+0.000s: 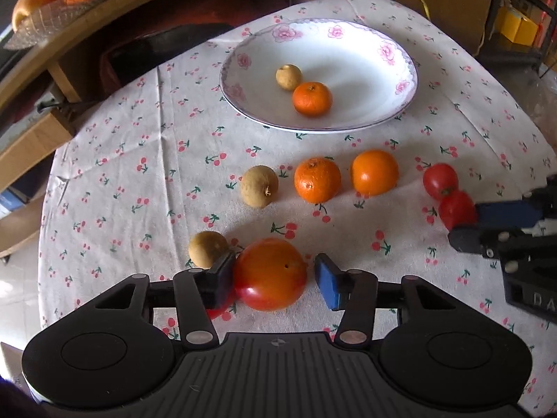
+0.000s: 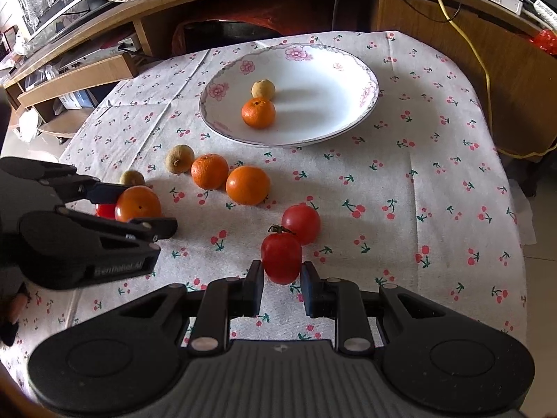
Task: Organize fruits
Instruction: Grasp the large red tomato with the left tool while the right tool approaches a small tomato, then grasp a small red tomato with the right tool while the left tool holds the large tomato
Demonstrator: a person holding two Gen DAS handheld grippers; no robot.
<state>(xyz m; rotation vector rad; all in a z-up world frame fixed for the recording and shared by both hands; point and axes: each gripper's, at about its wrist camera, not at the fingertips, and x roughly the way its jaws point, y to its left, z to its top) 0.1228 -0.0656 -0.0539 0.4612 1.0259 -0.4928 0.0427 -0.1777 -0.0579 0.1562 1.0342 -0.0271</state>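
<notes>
Two glossy red tomatoes (image 2: 290,240), touching.

three mandarins (image 1: 312,99), three longans (image 1: 288,76), three tomatoes (image 1: 270,273), one plate (image 1: 393,80).

The left gripper (image 2: 139,216) body reads "GenRobot.AI"; other lettering is too blurred

Plate (image 2: 362,111) far on tablecloth (image 2: 435,209), holding longan (image 2: 263,89) behind mandarin (image 2: 258,113); fruit row (image 2: 229,177) nearer; two tomatoes (image 2: 290,240) near right.
</notes>
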